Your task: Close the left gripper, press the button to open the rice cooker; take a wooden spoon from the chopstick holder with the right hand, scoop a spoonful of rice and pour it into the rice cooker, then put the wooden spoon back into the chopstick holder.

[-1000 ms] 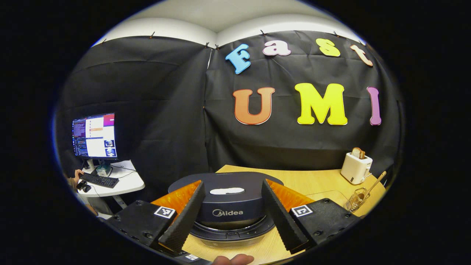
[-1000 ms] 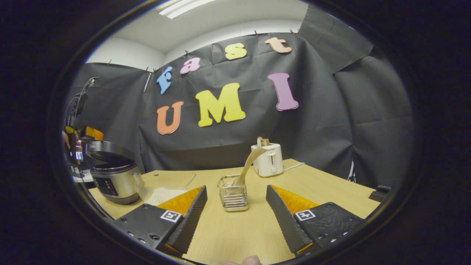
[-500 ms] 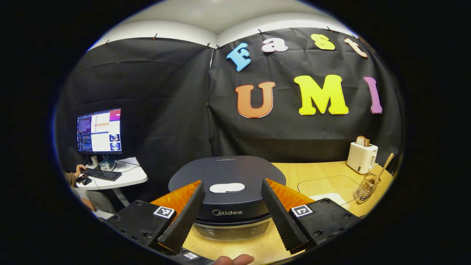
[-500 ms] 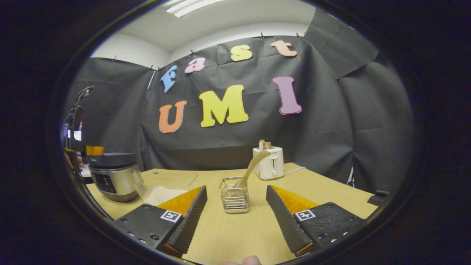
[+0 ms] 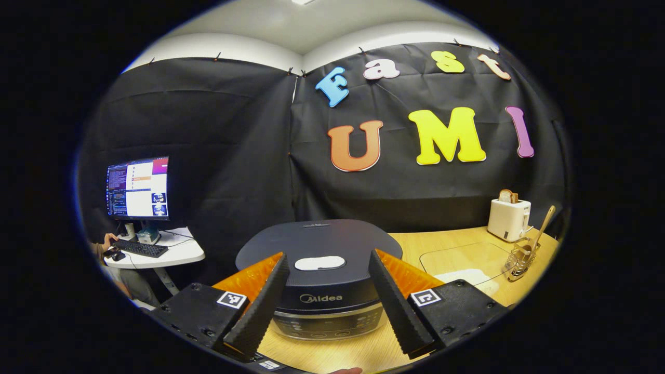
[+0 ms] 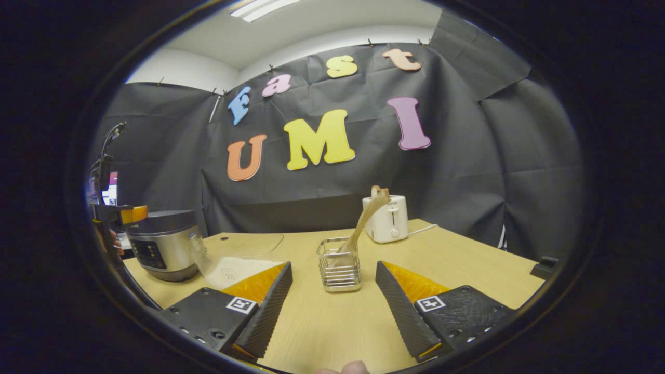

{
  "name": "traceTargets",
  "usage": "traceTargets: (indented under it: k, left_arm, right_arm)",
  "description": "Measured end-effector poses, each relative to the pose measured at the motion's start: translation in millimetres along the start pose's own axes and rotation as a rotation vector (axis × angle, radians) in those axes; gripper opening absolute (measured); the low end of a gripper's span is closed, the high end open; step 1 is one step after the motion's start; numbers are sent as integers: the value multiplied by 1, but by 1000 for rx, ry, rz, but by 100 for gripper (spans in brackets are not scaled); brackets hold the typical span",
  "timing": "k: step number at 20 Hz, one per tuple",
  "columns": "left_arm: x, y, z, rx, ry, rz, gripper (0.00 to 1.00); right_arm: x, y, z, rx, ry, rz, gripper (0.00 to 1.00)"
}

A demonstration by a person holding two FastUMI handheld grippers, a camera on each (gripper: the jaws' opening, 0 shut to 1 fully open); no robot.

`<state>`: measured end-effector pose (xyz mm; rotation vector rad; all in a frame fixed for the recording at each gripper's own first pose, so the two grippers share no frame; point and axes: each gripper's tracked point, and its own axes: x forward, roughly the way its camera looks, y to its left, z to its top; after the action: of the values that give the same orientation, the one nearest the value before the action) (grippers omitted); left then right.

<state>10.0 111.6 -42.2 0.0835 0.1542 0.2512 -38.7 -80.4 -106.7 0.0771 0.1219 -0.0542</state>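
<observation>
The rice cooker (image 5: 319, 291) stands with its dark lid down and a white oval button (image 5: 319, 263) on top. My left gripper (image 5: 327, 257) is open in front of it, one finger on each side of its front, touching nothing. In the right gripper view the cooker (image 6: 163, 244) is at the far left with the left gripper (image 6: 122, 214) beside it. A wooden spoon (image 6: 366, 218) leans in the wire chopstick holder (image 6: 340, 267). My right gripper (image 6: 333, 265) is open, a little short of the holder. White rice (image 6: 234, 267) lies in a clear container.
A white toaster (image 6: 385, 221) with bread stands behind the holder on the wooden table (image 6: 467, 265). In the left gripper view the holder (image 5: 519, 254) and toaster (image 5: 508, 218) are far right. A monitor (image 5: 137, 188) and a person's hand (image 5: 109, 241) are off-table, left.
The cooker's lid, raised one second ago, is now down. The right gripper has edged closer to the holder. Both grippers stay open.
</observation>
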Motion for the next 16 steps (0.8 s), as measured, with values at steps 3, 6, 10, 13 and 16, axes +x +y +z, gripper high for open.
traceTargets:
  k: [3, 6, 10, 13, 16]
  left_arm:
    - [0, 1, 1, -5, -8, -7, 98]
    - [1, 0, 4, 1, -33, -13, 97]
    - [1, 1, 4, 0, -29, -26, 97]
    - [-3, 4, 6, -21, -20, -22, 97]
    - [-8, 2, 16, -59, -34, -37, 98]
  right_arm:
    - [3, 3, 1, -8, 1, 1, 96]
    - [3, 2, 7, -20, -15, -9, 91]
    - [2, 8, 9, -35, -19, -6, 95]
    - [0, 15, 17, -63, -36, -7, 91]
    - [-1, 21, 30, -85, -66, -8, 91]
